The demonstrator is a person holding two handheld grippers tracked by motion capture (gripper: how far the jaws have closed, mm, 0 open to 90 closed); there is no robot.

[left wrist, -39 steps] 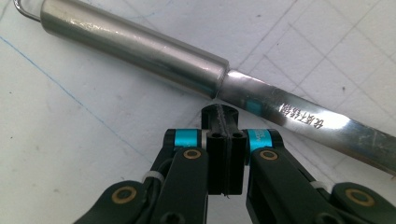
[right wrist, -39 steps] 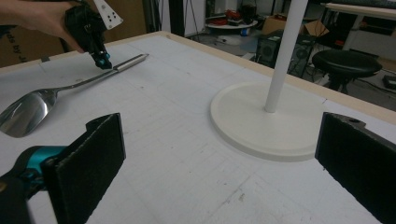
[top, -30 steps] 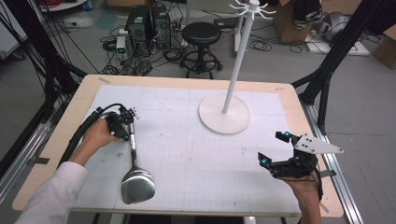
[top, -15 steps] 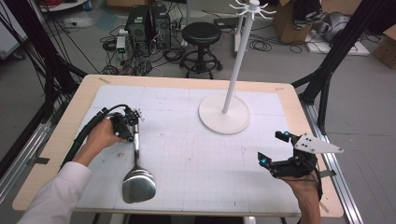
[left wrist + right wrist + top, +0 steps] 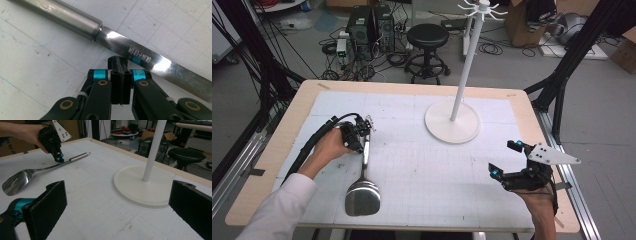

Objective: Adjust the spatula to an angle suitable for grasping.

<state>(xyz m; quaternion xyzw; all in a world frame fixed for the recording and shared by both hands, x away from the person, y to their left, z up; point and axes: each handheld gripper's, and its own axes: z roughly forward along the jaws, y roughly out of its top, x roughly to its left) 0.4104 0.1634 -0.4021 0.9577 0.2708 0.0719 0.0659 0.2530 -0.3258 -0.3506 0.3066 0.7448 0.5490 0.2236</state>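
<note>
Meanwhile, a steel ladle [image 5: 363, 186] is seen lying flat on the white gridded mat [image 5: 422, 180] that covers a wooden table [image 5: 287, 130], its bowl turned toward the person's side and its tubular handle pointing away toward the far edge. The left gripper [image 5: 360, 136] is held low over the ladle's handle at the left of the table, tipped down onto it. From the left gripper view, its two black jaws are shown pressed together with nothing between them, their tips resting just beside the flat, stamped part of the ladle [image 5: 140, 55] stem, close to where the round handle tube begins; whether the tips actually touch the metal cannot be told. From the right gripper view, the same left gripper [image 5: 58, 157] is pictured bearing down at the junction of stem and tube, while the ladle [image 5: 30, 176] bowl lies toward the left edge.

The right gripper [image 5: 504, 160] is held well apart at the table's right side, above the mat. Its jaws are spread wide and nothing is held; the padded fingers [image 5: 48, 205] are seen framing the round base of a white stand [image 5: 147, 185].

That white stand [image 5: 453, 121] is placed at the far middle of the mat, its thin pole rising to a crown of hooks. Beyond the table, a black stool [image 5: 427, 37] and computer cases [image 5: 369, 22] are pictured on a cable-strewn floor.
</note>
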